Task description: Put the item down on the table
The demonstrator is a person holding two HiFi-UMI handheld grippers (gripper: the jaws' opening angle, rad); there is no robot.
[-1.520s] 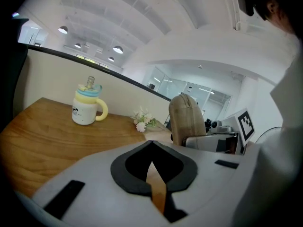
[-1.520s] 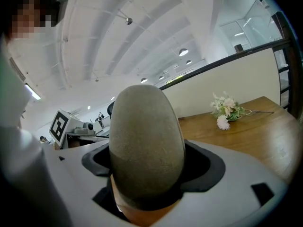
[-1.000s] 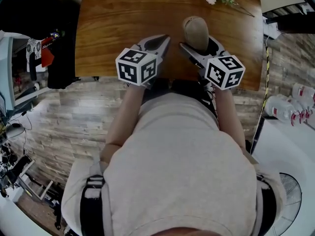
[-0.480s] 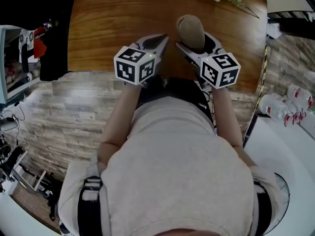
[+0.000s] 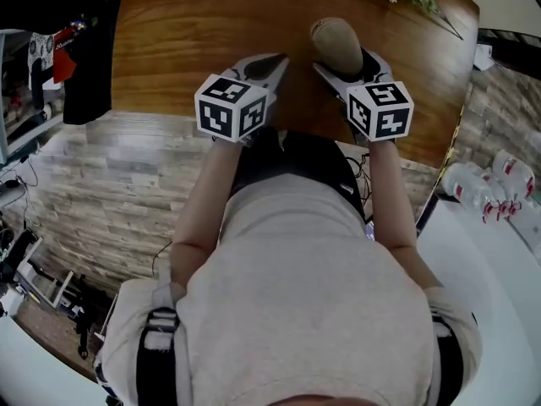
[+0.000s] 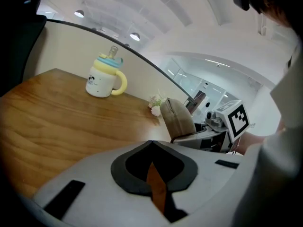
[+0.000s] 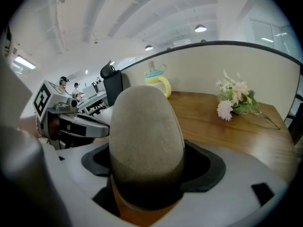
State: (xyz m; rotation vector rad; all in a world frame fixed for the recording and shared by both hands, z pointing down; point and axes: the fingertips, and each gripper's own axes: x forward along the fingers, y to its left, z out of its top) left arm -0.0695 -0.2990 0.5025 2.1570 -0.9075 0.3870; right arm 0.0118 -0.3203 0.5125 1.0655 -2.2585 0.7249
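The right claw (image 5: 347,62) is clamped on a rounded, greyish-tan pouch (image 5: 336,44), which sits at the upper middle of the head view over the near part of the wooden surface (image 5: 186,41). In the right gripper view the pouch (image 7: 147,131) stands up between the jaws like a fat egg, with its lower end pinched in their dark padding. It looks like felt or coarse fabric. I would guess it is light, soft enough to give under pressure, and not slippery or breakable, so a drop would do it no harm. The grip low on the body seems a sound place to hold it. If it is set down on its narrow end it may tip over, since it is tall for its base. The left claw (image 5: 266,64) is closed with nothing in it. In its own view the tips (image 6: 151,143) meet, with only a sliver of wood showing behind them. I cannot tell whether the bottom of the pouch touches the surface, because the claw and the pouch itself cover that spot in every view. What the pouch holds, if anything, is unknown. The person's body fills the lower half of the head view. The cup (image 6: 105,77) and flowers (image 7: 234,98) stand well away, towards the far side.
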